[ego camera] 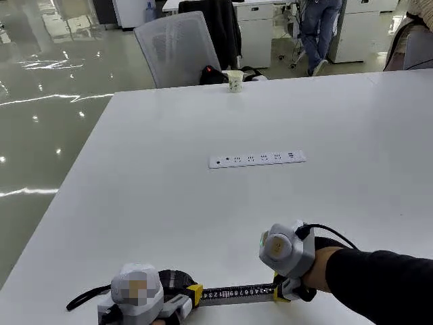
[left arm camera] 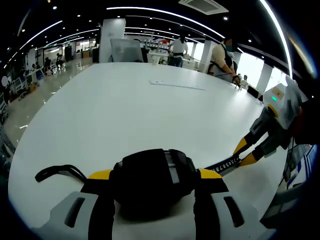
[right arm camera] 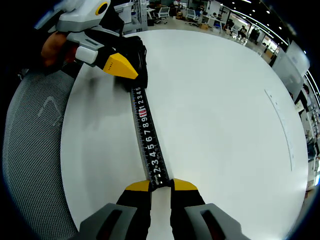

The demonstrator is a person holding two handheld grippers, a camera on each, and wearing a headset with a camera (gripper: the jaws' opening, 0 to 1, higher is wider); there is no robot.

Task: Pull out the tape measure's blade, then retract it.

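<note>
**Bright, Even Office Light**

Ceiling strips (left arm camera: 150,10) light the white desk (ego camera: 169,203) evenly; shadows are faint and soft. The glossy floor (ego camera: 40,101) carries streaks of glare. The head view is sharp. Both gripper views bow strongly at the edges, yet numbers on the tape (right arm camera: 148,135) read crisp.

One white rectangular power strip (ego camera: 257,159) lies on a single white bench (ego camera: 149,176). Beyond the strip stands one white paper cup (ego camera: 235,80), with one person in blue jeans (ego camera: 314,27) farther back. Grey mesh office chairs number two: one chair beyond the strip (ego camera: 177,47) and one chair on its near side (right arm camera: 35,150). Also nearer than the strip are one black tape measure (ego camera: 174,279) with its one numbered blade (ego camera: 237,293), and two yellow-tipped grippers, the left gripper (left arm camera: 155,175) and the right gripper (right arm camera: 161,186).
</note>
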